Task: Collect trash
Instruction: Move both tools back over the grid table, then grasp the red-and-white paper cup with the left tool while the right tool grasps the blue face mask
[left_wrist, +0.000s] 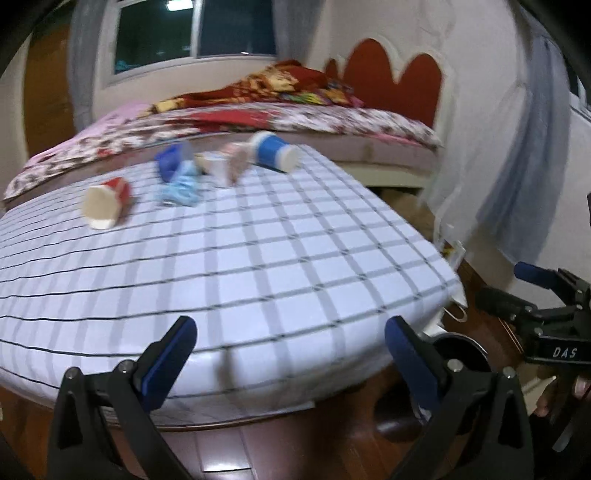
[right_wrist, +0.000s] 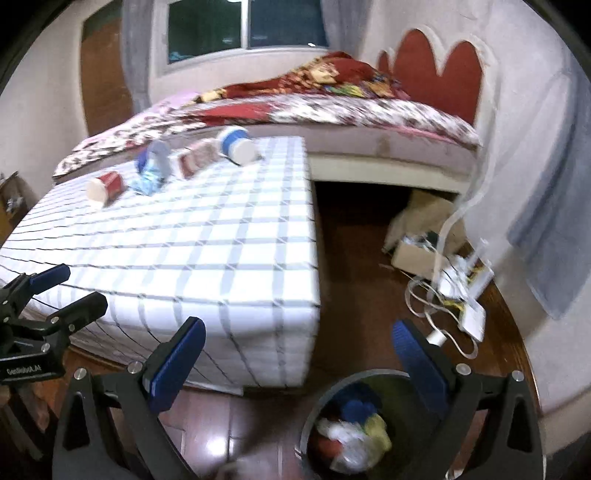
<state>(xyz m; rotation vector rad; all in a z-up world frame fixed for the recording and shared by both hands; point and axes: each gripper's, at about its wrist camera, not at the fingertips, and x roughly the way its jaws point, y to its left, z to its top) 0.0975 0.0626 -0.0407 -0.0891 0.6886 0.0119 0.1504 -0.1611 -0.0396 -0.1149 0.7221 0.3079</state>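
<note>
Landmark: checked table (left_wrist: 280, 258)
Red cup (left_wrist: 105, 203): on its side, far-left on table, base facing jaws
Nearer: left gripper (left_wrist: 290, 354), jaws spread, empty
Right gripper (right_wrist: 299, 354): spread, over bin (right_wrist: 314, 413)

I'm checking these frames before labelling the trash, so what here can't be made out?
- Pale carton, left wrist view: motion blur hides its print.
- Crumpled blue item, both views: blur, kind unclear.
- Bin contents, right wrist view: blurred, partly behind the right gripper.
- Bin in the left wrist view: mostly behind the left gripper.
</note>
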